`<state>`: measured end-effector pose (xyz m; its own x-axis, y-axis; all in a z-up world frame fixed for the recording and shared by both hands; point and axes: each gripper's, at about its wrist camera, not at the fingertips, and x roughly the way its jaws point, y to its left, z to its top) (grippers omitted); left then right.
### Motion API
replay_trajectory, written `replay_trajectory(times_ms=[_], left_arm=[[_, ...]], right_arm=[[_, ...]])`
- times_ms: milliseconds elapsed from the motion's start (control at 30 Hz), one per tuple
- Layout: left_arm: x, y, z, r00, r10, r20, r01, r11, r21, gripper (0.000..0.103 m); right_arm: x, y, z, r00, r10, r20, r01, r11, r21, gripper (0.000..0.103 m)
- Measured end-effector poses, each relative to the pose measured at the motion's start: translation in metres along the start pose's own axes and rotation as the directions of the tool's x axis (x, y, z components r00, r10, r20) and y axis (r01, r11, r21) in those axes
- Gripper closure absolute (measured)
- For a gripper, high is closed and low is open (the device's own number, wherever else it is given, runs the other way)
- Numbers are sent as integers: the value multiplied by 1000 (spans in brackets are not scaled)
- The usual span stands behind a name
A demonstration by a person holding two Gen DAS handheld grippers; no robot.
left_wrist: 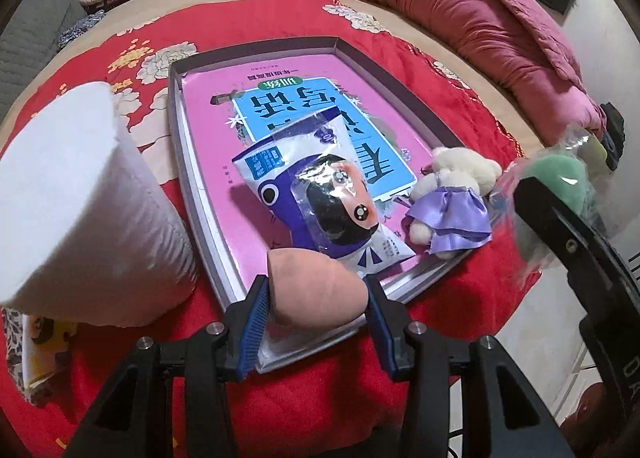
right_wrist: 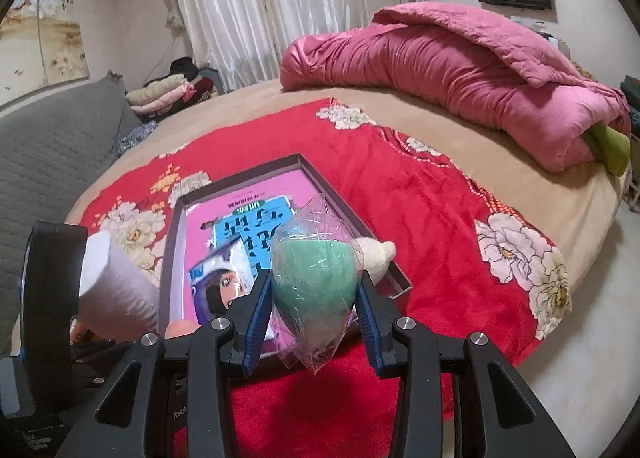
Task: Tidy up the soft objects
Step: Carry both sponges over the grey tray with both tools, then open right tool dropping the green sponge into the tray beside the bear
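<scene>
My left gripper (left_wrist: 318, 300) and right gripper (right_wrist: 314, 298) look alike: black angular linkage arms, silver round screws at the joints, ribbed blue pads (left_wrist: 253, 322) lining the fingers

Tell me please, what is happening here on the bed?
A person holds a gripper in each hand above a shallow box on the red blanket. The left gripper is shut on a peach sponge; the right gripper is shut on a green sponge in clear wrap. In the box lie a pink book, a snack bag and a small plush bear. A white paper roll stands beside it.
</scene>
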<state>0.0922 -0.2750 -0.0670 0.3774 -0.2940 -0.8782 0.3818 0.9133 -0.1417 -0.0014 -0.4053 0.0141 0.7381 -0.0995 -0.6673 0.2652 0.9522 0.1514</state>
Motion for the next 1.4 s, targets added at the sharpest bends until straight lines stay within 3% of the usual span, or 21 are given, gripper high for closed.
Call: replay_trajectory(times_ms=[367, 833, 1400], left_arm=[[3, 2, -1, 1000, -25, 15, 25, 1000, 1, 56], [3, 3, -1, 999, -44, 17, 44, 999, 4, 56], [3, 3, -1, 999, -43, 17, 43, 999, 2, 56]], right_arm=[[38, 16, 7, 993, 69, -94, -74, 996, -49, 61], [76, 27, 1, 978, 55, -200, -74, 993, -87, 61], [75, 24, -1, 978, 76, -193, -89, 994, -60, 55]])
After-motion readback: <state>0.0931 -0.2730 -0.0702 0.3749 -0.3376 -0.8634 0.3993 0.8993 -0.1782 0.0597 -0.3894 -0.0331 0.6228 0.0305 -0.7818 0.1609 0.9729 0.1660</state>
